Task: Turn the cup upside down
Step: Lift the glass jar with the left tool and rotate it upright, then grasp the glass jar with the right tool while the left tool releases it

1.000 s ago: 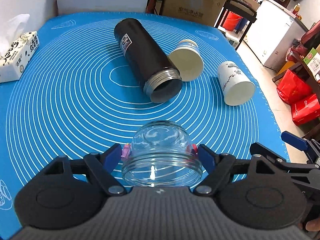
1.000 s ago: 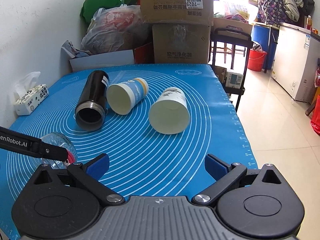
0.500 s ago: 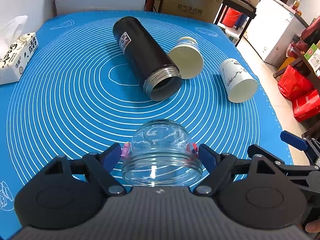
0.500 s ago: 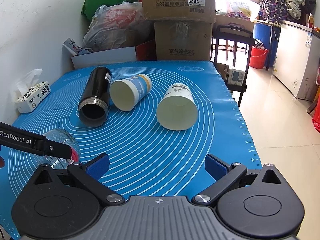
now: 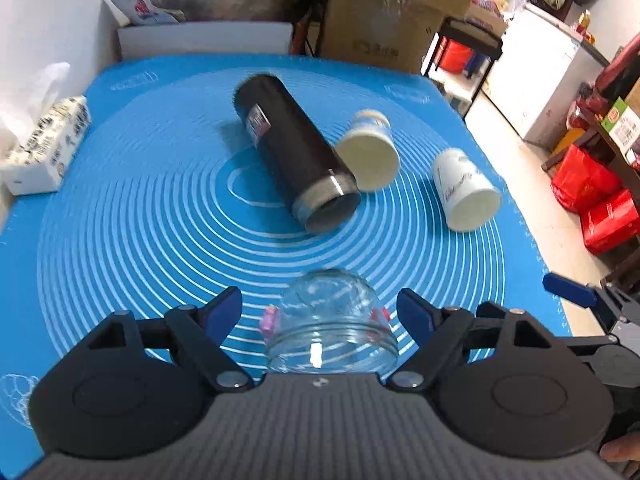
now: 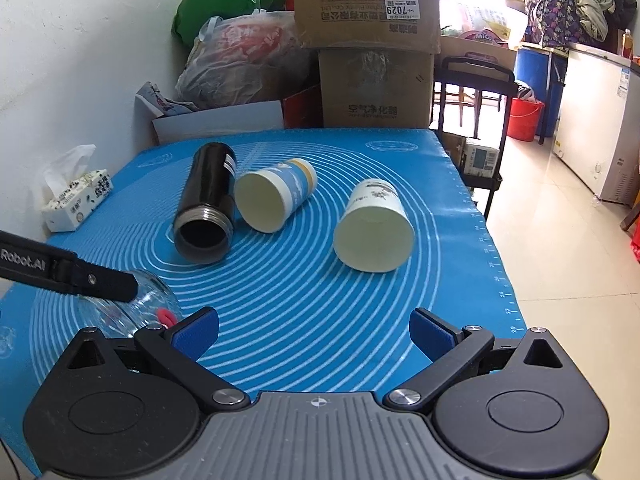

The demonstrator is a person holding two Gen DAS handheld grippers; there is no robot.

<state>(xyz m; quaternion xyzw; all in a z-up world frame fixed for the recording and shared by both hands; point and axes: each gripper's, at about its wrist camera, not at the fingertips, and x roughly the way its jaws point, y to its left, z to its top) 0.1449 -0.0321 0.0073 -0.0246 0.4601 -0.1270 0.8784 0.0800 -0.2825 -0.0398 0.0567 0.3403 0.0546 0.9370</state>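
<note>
A clear glass cup [image 5: 330, 326] stands upside down on the blue mat [image 5: 140, 240], rounded base up. My left gripper [image 5: 320, 306] is open, its blue fingers wide on either side of the cup and apart from it. The glass also shows at the lower left of the right wrist view [image 6: 136, 304], under the left gripper's arm. My right gripper [image 6: 314, 330] is open and empty above the mat's front right. Two paper cups [image 6: 276, 200] [image 6: 374, 226] and a black flask [image 6: 208, 202] lie on their sides mid-mat.
A tissue box [image 5: 48, 148] sits at the mat's left edge by the wall. Cardboard boxes [image 6: 372, 48] and bags stand behind the table. The table's right edge drops to a tiled floor [image 6: 560, 240].
My left gripper has opened and let go of the glass cup, and the left wrist view has tilted up. The right gripper has shifted slightly forward.
</note>
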